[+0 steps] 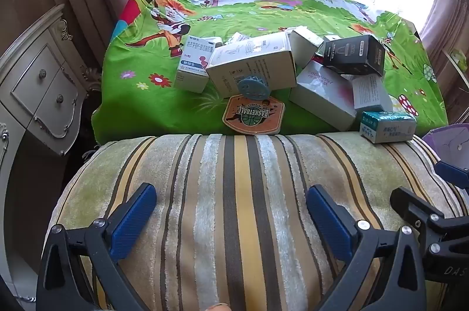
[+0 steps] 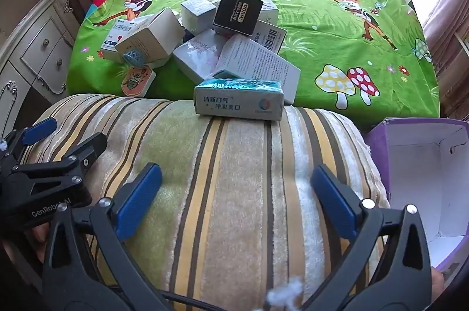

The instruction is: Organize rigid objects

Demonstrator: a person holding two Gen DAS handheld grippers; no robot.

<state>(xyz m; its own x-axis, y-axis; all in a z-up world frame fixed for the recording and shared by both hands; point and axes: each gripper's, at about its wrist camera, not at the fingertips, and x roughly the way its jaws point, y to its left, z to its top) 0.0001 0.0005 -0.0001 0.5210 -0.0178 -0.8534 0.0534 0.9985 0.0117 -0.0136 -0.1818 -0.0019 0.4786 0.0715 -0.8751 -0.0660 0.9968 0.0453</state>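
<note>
A pile of small cardboard boxes lies on a table under a green cartoon cloth (image 1: 146, 105). It includes a black box (image 1: 356, 55) (image 2: 236, 13), a large white box (image 1: 253, 64), a blue-and-white medicine box (image 1: 195, 63) and a teal-topped box (image 1: 388, 126) (image 2: 239, 99) at the near edge. A basketball coaster (image 1: 253, 115) and a round blue disc (image 1: 253, 86) lie in front. My left gripper (image 1: 231, 211) and right gripper (image 2: 236, 202) are both open and empty, over a striped cushion (image 1: 234, 193), short of the pile.
An open purple box with a white inside (image 2: 425, 179) stands to the right of the cushion. A cream dresser with drawers (image 1: 38, 88) stands at the left. Curtains and a bright window are behind the table.
</note>
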